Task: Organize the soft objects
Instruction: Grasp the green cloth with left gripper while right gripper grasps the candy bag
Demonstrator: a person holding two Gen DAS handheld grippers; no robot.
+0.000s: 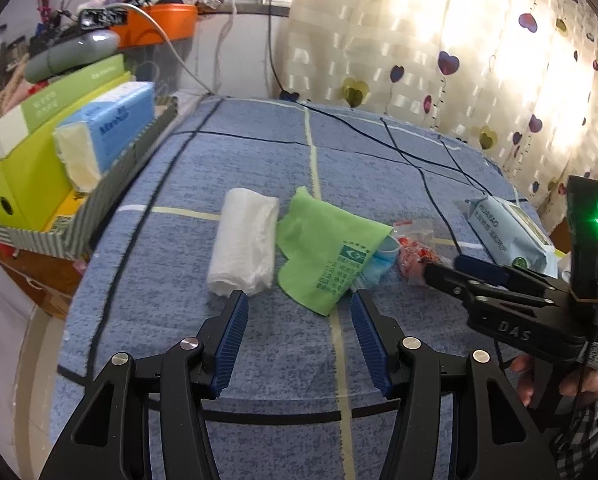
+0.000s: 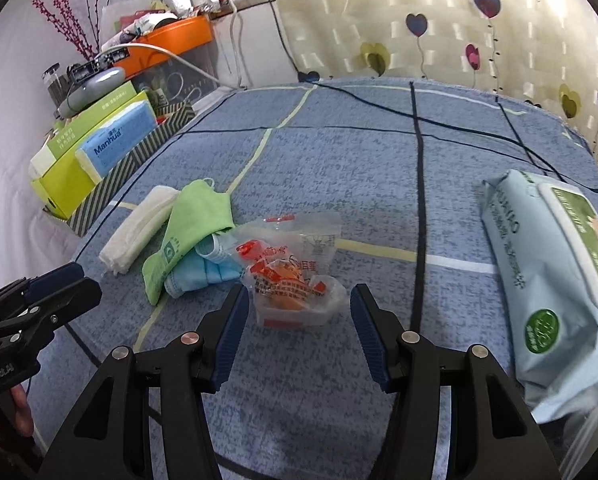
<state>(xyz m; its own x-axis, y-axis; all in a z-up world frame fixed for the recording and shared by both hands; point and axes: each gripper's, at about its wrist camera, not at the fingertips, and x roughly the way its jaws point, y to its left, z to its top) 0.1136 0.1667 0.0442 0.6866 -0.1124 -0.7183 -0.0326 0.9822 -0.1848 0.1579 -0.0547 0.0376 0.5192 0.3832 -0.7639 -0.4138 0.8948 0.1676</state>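
On the blue checked cloth lie a rolled white towel (image 1: 243,243), a green cloth (image 1: 326,246), a blue face mask (image 2: 207,266) partly under it, a clear packet with red print (image 2: 295,280) and a pale blue wet-wipes pack (image 2: 555,272). My left gripper (image 1: 299,300) is open and empty, just short of the towel and green cloth. My right gripper (image 2: 297,294) is open, with its fingertips on either side of the near end of the clear packet. The wipes pack (image 1: 511,236) and the right gripper (image 1: 443,270) also show in the left wrist view.
A striped tray (image 1: 111,192) at the table's left edge holds a blue tissue pack (image 1: 107,132) and green boxes (image 1: 27,168). An orange tub (image 1: 167,24) and clutter sit behind it. A heart-patterned curtain (image 1: 459,60) hangs at the back right.
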